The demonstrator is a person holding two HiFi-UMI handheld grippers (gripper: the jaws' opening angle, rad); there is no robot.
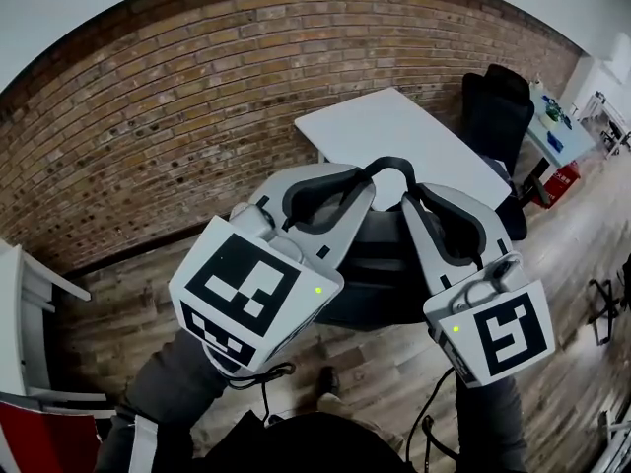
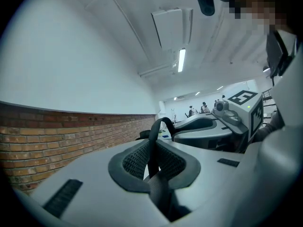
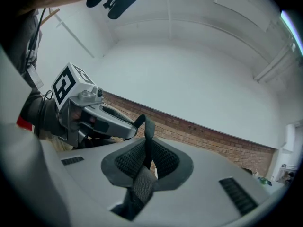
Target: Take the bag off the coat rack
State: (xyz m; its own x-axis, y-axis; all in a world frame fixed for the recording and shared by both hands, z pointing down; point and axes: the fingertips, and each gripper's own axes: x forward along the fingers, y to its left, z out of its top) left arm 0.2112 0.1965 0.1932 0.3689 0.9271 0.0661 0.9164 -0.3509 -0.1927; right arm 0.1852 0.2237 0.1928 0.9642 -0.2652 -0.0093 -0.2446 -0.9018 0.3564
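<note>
Strap (image 1: pixel 390 163) of the dark bag (image 1: pixel 380 269) arches between your two grippers. Your left gripper (image 1: pixel 330 197) has its jaws clamped on one end, your right gripper (image 1: pixel 446 223) on the other. The bag hangs just below them, above the wood floor (image 1: pixel 385 368). Beyond stand a white desk (image 1: pixel 394 131) and a brick wall (image 1: pixel 148 116).

An open-plan office or lab space: a long brick wall (image 1: pixel 148 136) under plain white plaster, a wood-plank floor (image 1: pixel 118 304), and a white worktop (image 1: pixel 394 136) with a black office chair (image 1: pixel 498 106) by its right edge. Overhead are a strip light (image 2: pixel 181 60) and a ceiling air unit (image 2: pixel 168 27) — far down the room, people (image 2: pixel 191 110) stand among desks.
</note>
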